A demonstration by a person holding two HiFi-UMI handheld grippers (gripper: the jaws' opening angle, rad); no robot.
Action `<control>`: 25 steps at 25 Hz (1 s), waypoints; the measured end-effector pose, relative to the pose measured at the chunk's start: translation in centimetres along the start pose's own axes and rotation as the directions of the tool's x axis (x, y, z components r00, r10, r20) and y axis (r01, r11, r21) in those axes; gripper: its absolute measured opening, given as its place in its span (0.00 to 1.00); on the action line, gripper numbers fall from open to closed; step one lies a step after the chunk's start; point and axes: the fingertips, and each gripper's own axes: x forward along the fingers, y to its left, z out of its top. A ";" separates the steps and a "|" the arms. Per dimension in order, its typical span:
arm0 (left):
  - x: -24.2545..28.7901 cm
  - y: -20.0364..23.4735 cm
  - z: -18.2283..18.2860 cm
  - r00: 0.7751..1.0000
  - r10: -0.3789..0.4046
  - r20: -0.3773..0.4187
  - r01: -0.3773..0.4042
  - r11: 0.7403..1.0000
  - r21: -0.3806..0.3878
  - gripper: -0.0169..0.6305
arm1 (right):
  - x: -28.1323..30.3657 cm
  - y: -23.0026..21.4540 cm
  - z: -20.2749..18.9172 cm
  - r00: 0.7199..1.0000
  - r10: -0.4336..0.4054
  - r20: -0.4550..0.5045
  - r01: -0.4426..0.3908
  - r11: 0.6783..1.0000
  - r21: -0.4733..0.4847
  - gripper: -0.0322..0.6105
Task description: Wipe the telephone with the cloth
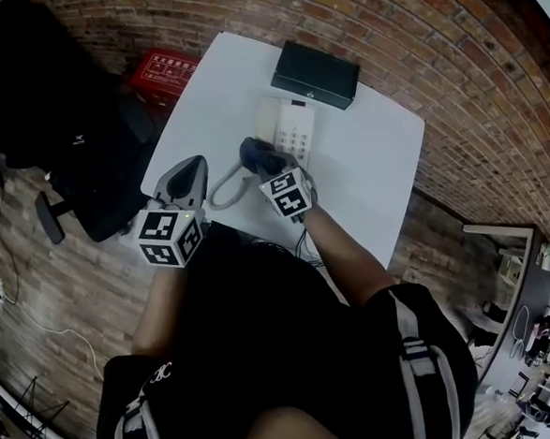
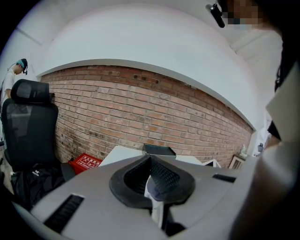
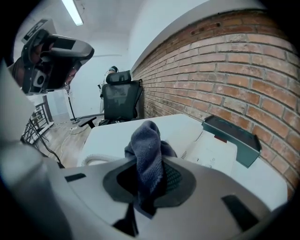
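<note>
showing white print on its top, a red box [image 1: 164,70] sits on the floor by the far left corner of the white table [image 1: 374,160]; the characters are too small to read. a small pale logo on the black office chair [image 1: 72,134] left of the table is just as unreadable. each gripper carries a cube of black-and-white square markers.

the telephone [image 1: 287,128], white with a grid of keys, lies flat on the far half of the table. just behind it, at the far edge, lies a dark flat case [image 1: 315,73]. it is closed, so its contents do not show, and the red box likewise shows only its top. a pale coiled cord [image 1: 224,187] loops across the table from the telephone's near left side.

the right gripper [image 3: 150,168] has its jaws clamped on a grey-blue cloth [image 3: 146,136]. the cloth bunches up above the pads and, in the head view, covers the telephone's near left corner. whether it touches the telephone cannot be told.

the left gripper [image 2: 150,164] has its jaws pressed together with nothing between them. it hangs at the table's near left edge, apart from the telephone, pointing toward the brick wall [image 2: 140,108]. the person's dark clothing fills the lower head view and hides part of the table's near edge.
</note>
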 end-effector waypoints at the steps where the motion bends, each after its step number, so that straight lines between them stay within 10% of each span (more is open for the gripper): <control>1: -0.1 -0.1 -0.1 1.000 0.002 -0.001 -0.002 1.000 0.001 0.02 | 0.0 0.3 -0.3 1.000 0.011 -0.006 -0.011 1.000 0.006 0.12; 9: -1.6 -1.2 -1.1 1.000 0.016 -0.006 -0.016 1.000 -0.003 0.02 | -0.5 1.7 -2.3 0.996 0.078 -0.044 -0.075 0.995 0.058 0.12; 25: -3.2 -2.4 -2.1 0.999 0.031 -0.019 -0.030 0.999 0.015 0.02 | -1.4 -4.4 -5.1 0.993 -0.094 -0.078 0.110 0.965 0.236 0.12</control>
